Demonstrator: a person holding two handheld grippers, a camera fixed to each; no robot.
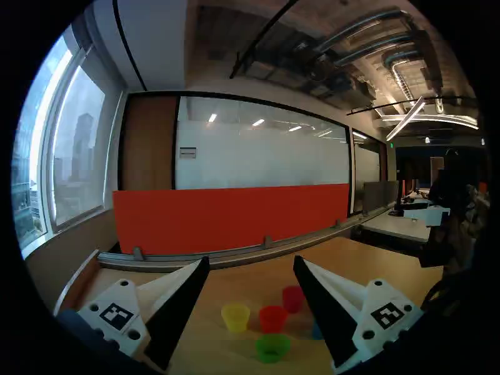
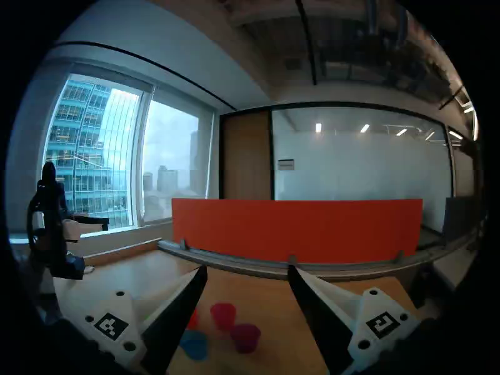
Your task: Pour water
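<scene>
Cups (image 1: 272, 319) clustered low on the surface (image 1: 350, 250), framed by the spread, empty left claw (image 1: 250, 259), likely lined up for a pick. Right claw (image 2: 247, 269) equally wide, empty, aimed at same cluster.

Location: open-plan office, upper floor.

Long wooden desk (image 1: 256, 281) backed by an orange divider panel (image 1: 231, 215); glass-walled room (image 1: 262, 150) behind it; further workstations (image 1: 400, 225) to one side. Ceiling ducts (image 1: 365, 31) exposed, strip lighting (image 1: 406, 117) fitted. Tall windows (image 2: 94, 156) face high-rise towers.
</scene>
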